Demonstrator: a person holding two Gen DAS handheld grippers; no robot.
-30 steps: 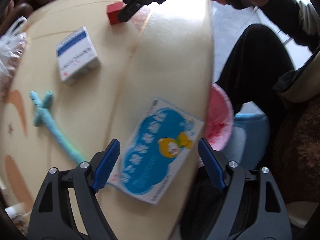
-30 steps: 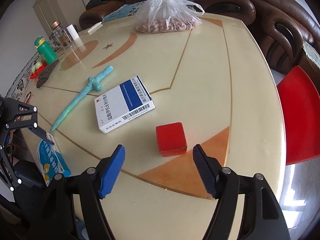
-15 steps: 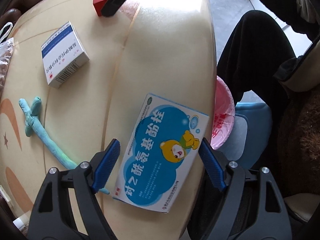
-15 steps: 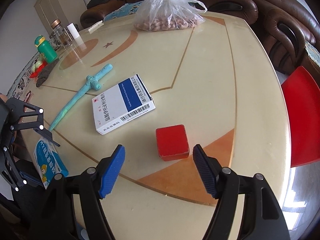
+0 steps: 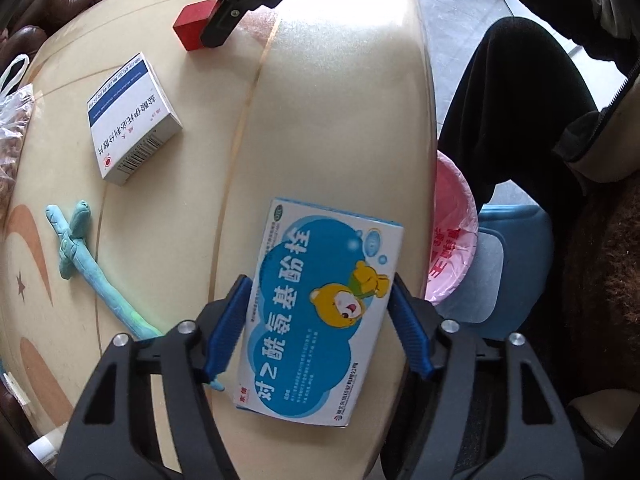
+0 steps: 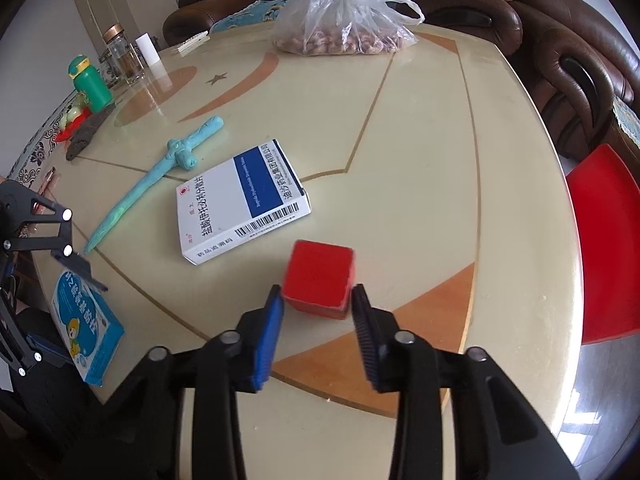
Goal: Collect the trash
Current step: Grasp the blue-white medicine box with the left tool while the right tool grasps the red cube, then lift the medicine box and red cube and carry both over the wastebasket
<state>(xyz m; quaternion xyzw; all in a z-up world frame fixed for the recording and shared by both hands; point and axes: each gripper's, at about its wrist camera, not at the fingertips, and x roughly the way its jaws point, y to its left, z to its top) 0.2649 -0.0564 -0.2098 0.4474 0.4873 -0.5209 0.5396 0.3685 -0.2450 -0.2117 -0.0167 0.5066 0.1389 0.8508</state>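
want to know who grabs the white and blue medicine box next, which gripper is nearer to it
Right. The right gripper straddles the red block lying just beside the white and blue medicine box; the left gripper is farther off, around the bear-printed box at the table edge.

Glossy smooth table (image 6: 420,128), cardboard blue box (image 5: 320,308), crinkled clear plastic bag (image 6: 344,20).
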